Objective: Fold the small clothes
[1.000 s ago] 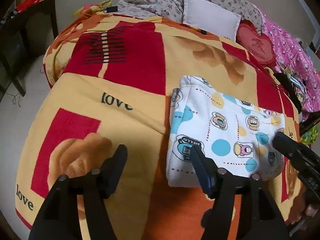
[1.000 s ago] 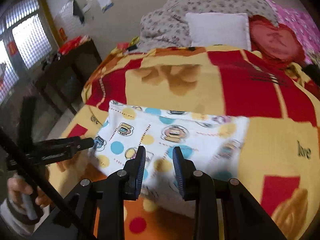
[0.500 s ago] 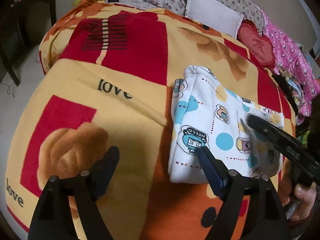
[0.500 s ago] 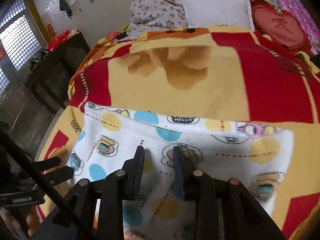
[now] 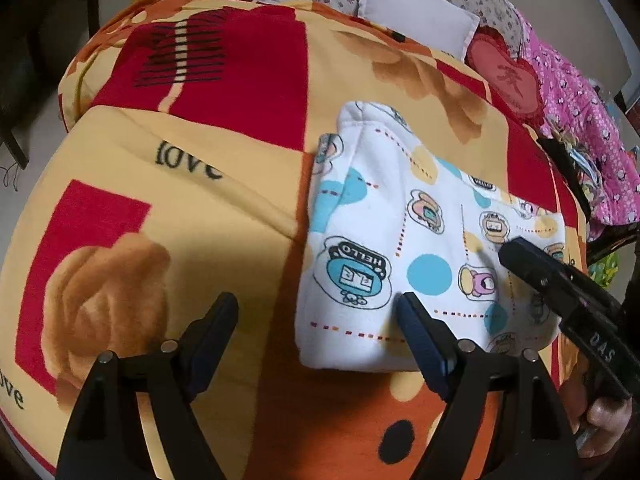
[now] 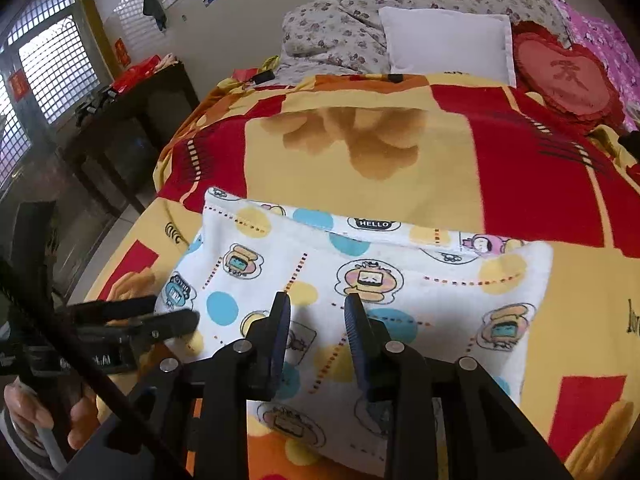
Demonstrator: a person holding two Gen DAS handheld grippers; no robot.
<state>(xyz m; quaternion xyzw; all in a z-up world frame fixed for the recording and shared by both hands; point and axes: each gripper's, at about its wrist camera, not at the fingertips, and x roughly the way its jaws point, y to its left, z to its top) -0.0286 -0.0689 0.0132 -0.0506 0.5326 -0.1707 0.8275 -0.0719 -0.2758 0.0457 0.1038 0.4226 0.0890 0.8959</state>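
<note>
A folded white garment (image 5: 400, 220) printed with cartoon figures and blue and yellow dots lies flat on the red and yellow blanket (image 5: 200, 200). My left gripper (image 5: 316, 312) is open wide and straddles the garment's near left corner; its right finger (image 5: 412, 320) is above the cloth, its left finger over the blanket. In the right wrist view the garment (image 6: 440, 280) fills the middle. My right gripper (image 6: 316, 312) hovers over its near part, jaws a little apart with nothing pinched. The right gripper (image 5: 520, 258) reaches in from the right, and the left gripper (image 6: 160, 314) shows at the garment's left end.
At the head of the bed lie a white pillow (image 6: 448, 48), a red heart cushion (image 6: 564, 76) and a flowered quilt (image 6: 360, 12). Pink patterned cloth (image 5: 580, 120) lies along the right side. A dark table (image 6: 132, 112) stands left of the bed. A hand (image 6: 24, 404) holds the left gripper.
The left gripper's jaws have spread wider. The right gripper has moved forward and lower over the garment, coming in further from the right in the left wrist view.
</note>
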